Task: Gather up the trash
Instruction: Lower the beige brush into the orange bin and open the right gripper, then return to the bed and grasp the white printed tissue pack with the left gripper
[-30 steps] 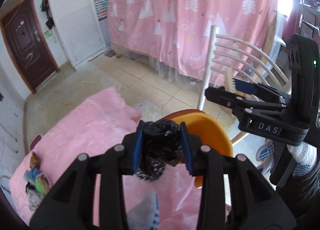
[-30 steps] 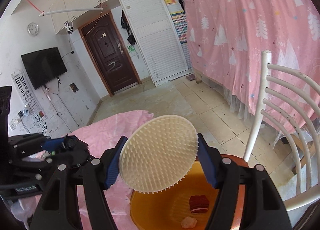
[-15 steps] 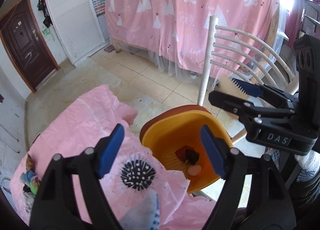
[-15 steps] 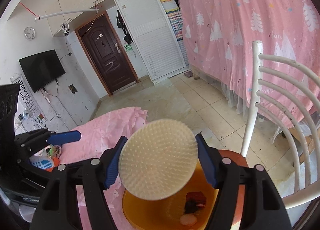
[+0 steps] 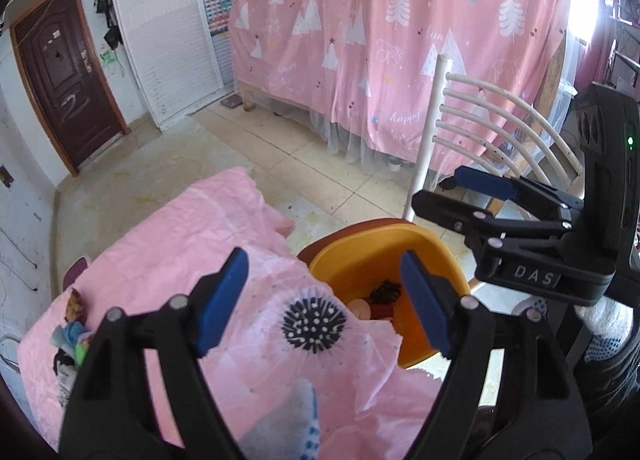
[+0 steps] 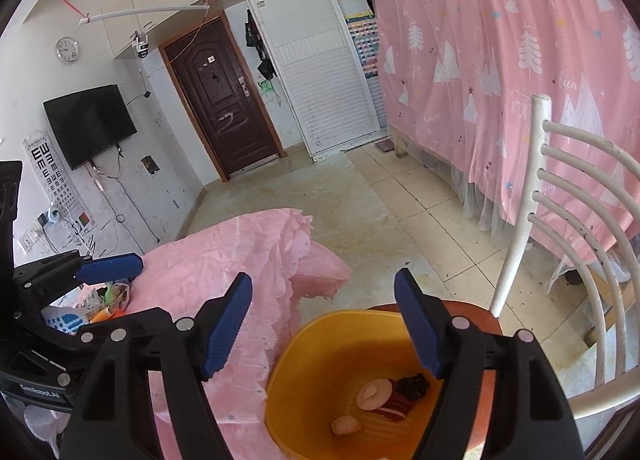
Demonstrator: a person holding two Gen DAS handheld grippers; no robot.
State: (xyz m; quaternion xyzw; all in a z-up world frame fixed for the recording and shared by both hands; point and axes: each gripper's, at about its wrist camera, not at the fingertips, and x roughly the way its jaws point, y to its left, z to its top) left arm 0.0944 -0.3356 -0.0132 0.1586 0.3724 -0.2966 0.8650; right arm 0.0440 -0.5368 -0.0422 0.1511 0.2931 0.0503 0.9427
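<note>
An orange bin (image 5: 360,256) (image 6: 320,344) stands by the edge of a table covered in pink cloth (image 5: 168,244) (image 6: 224,256). Inside it lie a black crumpled wad (image 5: 385,290) (image 6: 414,383), a round cream bristly disc (image 6: 374,393), a red piece (image 6: 394,408) and a small pale lump (image 6: 345,425). My left gripper (image 5: 324,300) is open and empty above the cloth at the bin's near rim. My right gripper (image 6: 324,324) is open and empty just above the bin; it also shows in the left wrist view (image 5: 476,200).
More small litter (image 5: 70,334) (image 6: 106,300) lies at the table's far left end. A white metal chair (image 5: 480,128) (image 6: 568,220) stands right behind the bin. A pink curtain (image 5: 400,40) hangs behind it. Tiled floor (image 6: 360,196) leads to a brown door (image 6: 224,100).
My left gripper opened and dropped the black wad into the bin. My right gripper then opened and the cream disc fell into the bin too.
</note>
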